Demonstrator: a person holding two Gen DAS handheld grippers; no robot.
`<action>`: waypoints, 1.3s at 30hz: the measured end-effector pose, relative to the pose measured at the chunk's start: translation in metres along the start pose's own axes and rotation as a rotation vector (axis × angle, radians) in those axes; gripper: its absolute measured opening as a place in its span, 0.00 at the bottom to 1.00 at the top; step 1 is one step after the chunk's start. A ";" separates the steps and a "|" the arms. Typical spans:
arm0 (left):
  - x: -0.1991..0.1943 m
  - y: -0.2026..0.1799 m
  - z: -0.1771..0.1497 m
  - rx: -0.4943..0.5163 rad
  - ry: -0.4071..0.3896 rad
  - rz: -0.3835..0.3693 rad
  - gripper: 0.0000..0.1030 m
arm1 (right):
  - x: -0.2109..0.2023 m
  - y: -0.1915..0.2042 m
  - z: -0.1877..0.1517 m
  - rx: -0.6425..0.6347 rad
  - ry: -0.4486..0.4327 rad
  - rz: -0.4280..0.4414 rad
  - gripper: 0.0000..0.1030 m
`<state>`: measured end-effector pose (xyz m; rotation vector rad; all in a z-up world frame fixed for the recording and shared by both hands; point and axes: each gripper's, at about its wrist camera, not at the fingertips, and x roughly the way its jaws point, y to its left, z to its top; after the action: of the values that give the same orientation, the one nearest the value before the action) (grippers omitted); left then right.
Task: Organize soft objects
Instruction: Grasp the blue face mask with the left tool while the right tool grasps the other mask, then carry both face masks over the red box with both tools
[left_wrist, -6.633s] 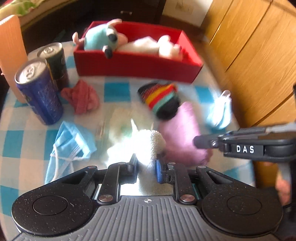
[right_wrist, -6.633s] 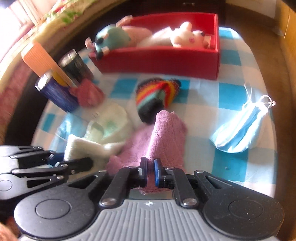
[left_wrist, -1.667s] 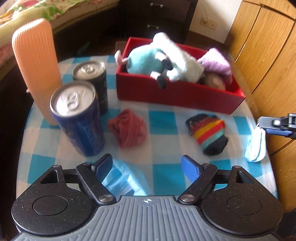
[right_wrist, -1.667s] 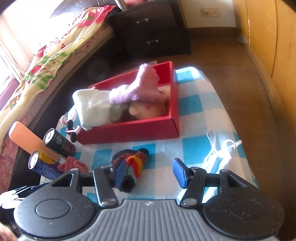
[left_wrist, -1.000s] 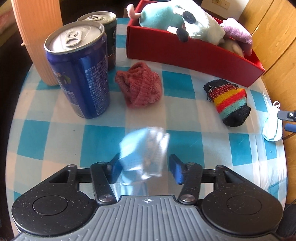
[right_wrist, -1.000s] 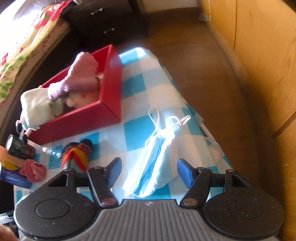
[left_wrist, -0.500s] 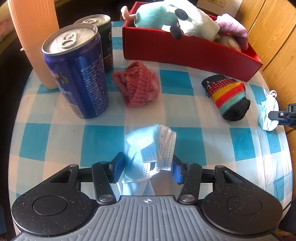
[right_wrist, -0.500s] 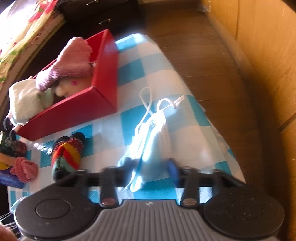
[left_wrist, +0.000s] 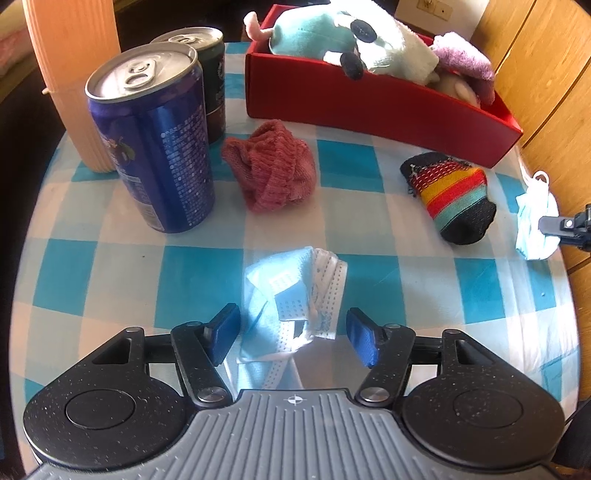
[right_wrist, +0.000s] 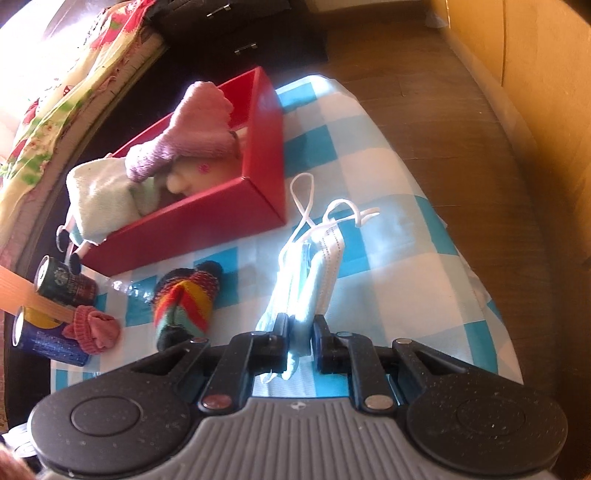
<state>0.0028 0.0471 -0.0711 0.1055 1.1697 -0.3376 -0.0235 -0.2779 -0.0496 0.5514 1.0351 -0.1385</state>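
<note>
I am working two handheld tools over a counter (left_wrist: 388, 266) covered in a blue and white checked cloth, sorting soft things into a red box (left_wrist: 369, 107) at the far side. The box already holds a teal plush toy (left_wrist: 317, 33), a pale towel (right_wrist: 99, 199) and a lilac cloth (right_wrist: 192, 129).

My right tool (right_wrist: 300, 332) is clamped narrow on a folded blue face mask (right_wrist: 314, 280) near the counter's right edge, just beside the corner of the box. Its white ear loops trail toward the box. The mask looks pinched at its near end, with most of it lying on the cloth.

My left tool (left_wrist: 291, 332) sits low over a second, crumpled blue face mask (left_wrist: 291, 291). Its jaws are opening, and the mask lies between the blue pads without being pressed.

Still loose on the counter are a rust-red knit cloth (left_wrist: 271, 171) and a striped sock (left_wrist: 452, 197). Two drink cans, a blue can (left_wrist: 155, 147) and a dark can (left_wrist: 208, 74), and an orange ribbed container (left_wrist: 77, 74) stand at the left; these are hard and I judge they stay put.

I judge the step in hand is picking up both masks. Next, the right tool needs a lift clear of the cloth and a short carry over the box wall. The left tool must first close on its mask.
</note>
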 end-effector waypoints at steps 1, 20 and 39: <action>0.000 0.000 -0.001 -0.002 -0.005 0.012 0.62 | 0.000 0.000 0.000 0.001 0.003 0.005 0.00; -0.020 0.007 0.009 -0.069 -0.098 -0.101 0.09 | -0.012 0.012 0.001 -0.020 -0.025 0.067 0.00; -0.048 -0.017 0.059 -0.070 -0.237 -0.173 0.09 | -0.036 0.042 0.024 -0.061 -0.124 0.154 0.00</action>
<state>0.0331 0.0255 -0.0028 -0.0962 0.9564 -0.4486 -0.0077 -0.2593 0.0054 0.5574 0.8703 -0.0050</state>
